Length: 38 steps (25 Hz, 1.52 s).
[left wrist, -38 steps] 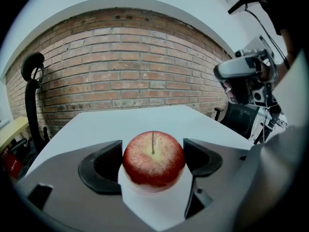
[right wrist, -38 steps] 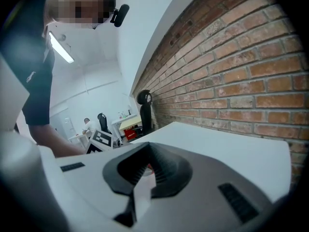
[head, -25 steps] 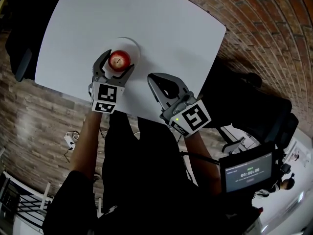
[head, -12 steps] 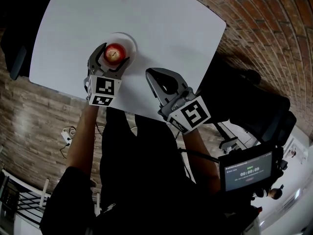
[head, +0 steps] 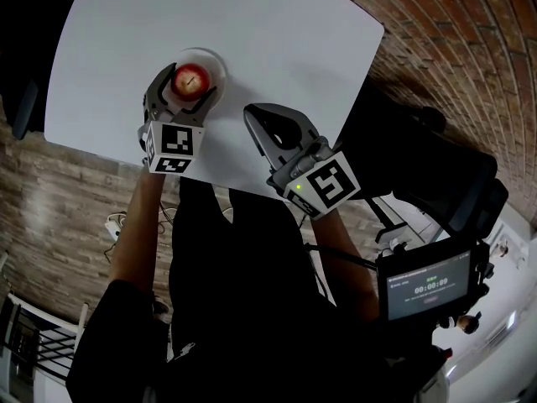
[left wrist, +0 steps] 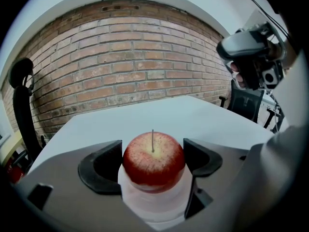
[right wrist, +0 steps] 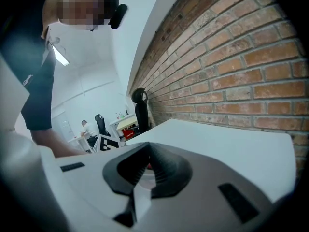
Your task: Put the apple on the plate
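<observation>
At the nine o'clock side of the white table point(head: 277, 32): left gripper point(head: 189, 86), jaws closed against both sides of a red apple point(head: 191, 79), stem up. Apple apparently resting on the small white plate point(head: 215, 60), rim showing past the jaws at twelve o'clock. Toward four o'clock of that: right gripper point(head: 262, 124), jaws pressed together, holding nothing, above bare tabletop. Likely risks: opening unevenly and nudging the apple into a roll off the near rim; pulling back too low and dragging the light plate along.
</observation>
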{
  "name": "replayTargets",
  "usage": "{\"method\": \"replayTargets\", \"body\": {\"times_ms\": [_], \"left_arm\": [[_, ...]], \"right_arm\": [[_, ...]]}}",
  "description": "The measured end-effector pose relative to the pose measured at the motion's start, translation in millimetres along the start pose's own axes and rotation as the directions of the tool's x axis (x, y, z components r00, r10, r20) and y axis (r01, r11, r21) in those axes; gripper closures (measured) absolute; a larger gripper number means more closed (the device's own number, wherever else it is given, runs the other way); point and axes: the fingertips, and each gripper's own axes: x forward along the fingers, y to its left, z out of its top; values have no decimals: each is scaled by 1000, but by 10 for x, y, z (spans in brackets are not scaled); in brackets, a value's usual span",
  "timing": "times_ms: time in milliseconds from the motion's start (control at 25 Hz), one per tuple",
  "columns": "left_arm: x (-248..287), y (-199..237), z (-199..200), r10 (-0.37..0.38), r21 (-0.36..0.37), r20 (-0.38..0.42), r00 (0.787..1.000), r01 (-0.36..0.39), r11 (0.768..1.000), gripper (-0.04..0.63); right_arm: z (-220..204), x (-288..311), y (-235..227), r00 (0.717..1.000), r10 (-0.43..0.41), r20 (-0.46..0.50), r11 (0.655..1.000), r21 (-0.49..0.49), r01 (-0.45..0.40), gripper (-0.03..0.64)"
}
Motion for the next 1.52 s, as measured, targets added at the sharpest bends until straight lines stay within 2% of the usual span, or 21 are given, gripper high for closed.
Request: {"method": "replayTargets", "body": {"times_ms": [720,840,1520], "left_arm": [[118,-45,-36,-20,-2,-13,1000,20,1000,195],[116,-55,-36,-16,-5,-19,1000,16,1000,176],[-183,-49,67,-23,17,-7,1000,23,1000,172]], "right_arm": [[30,-68,-100,1000,-25,8,1000,-17,25,614],[53,-108,-104,999,-27,18,999,-23,27,614],[281,-305,159,996,-48,70,998,-38,51,614]]}}
